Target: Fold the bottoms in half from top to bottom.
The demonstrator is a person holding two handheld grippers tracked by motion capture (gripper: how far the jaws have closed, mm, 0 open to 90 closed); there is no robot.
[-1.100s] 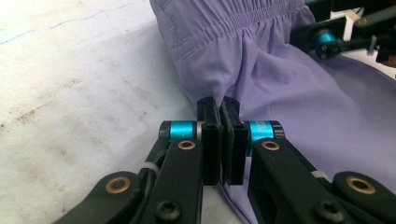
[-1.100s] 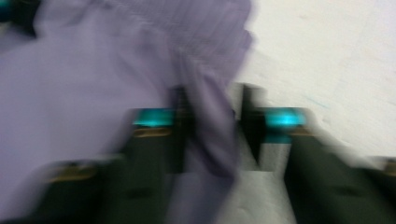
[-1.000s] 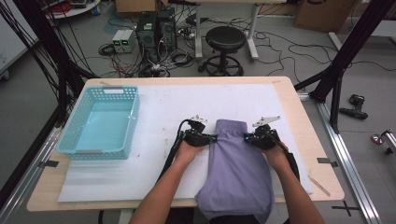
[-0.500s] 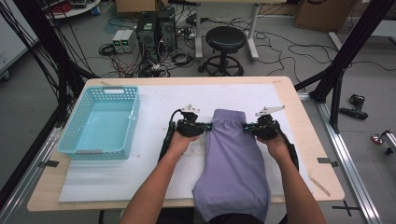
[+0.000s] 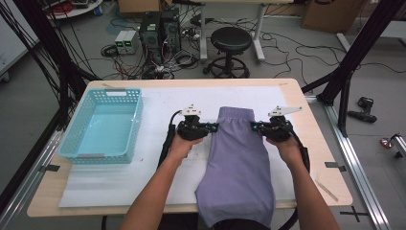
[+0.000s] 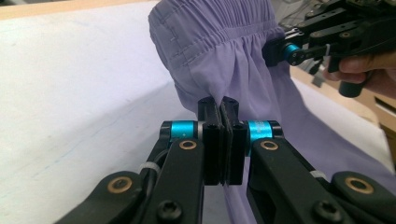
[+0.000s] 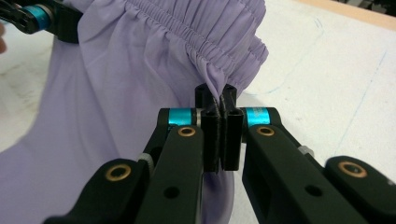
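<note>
A lilac pair of shorts (image 5: 237, 163) with a gathered elastic waistband hangs between my two grippers over the white sheet, its lower end trailing off the table's near edge. My left gripper (image 5: 214, 128) is shut on the garment's left edge just below the waistband (image 6: 219, 42); my right gripper (image 5: 254, 126) is shut on its right edge. In the left gripper view the jaws (image 6: 218, 105) pinch a fold of the cloth. In the right gripper view the jaws (image 7: 215, 93) clamp the gathered waistband (image 7: 201, 28). The cloth is lifted a little off the table.
A light blue plastic basket (image 5: 103, 125) stands on the left of the white sheet (image 5: 158, 103) that covers the wooden table (image 5: 316, 139). Beyond the far edge are a black stool (image 5: 231, 45), cables and equipment on the floor.
Both hands have carried the shorts away from me and upward, stretching the cloth along the table. Both grips have stayed shut on the cloth.
</note>
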